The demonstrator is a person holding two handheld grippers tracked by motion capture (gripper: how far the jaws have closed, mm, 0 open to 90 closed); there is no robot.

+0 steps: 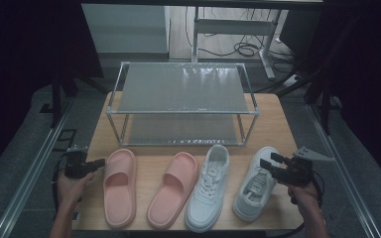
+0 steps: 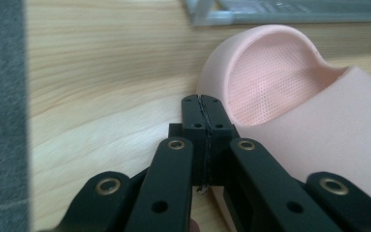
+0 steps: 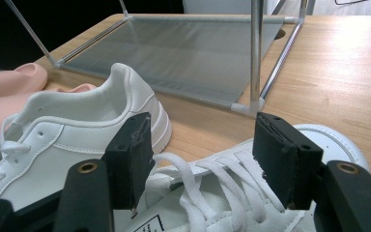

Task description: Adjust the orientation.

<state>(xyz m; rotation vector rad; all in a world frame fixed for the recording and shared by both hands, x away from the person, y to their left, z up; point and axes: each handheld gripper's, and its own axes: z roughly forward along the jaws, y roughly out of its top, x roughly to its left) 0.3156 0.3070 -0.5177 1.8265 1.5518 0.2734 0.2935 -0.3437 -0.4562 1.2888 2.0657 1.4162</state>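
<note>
Shoes, two smooth pink foam slides (image 1: 119, 186) (image 1: 172, 189) and two laced white sneakers (image 1: 209, 188) (image 1: 255, 183), lay in one row at six o'clock of a two-shelf mesh rack (image 1: 182, 103), left gripper (image 1: 100, 162) shut empty beside the leftmost slide, right gripper (image 1: 272, 160) wide open over the rightmost sneaker.

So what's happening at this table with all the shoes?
A person holds a claw in each hand over four shoes lined up before an empty two-shelf rack. The left claw is shut, its tips beside the outer pink slipper. The right claw is open above the laces of the outer white sneaker. Nothing is picked up yet.
</note>
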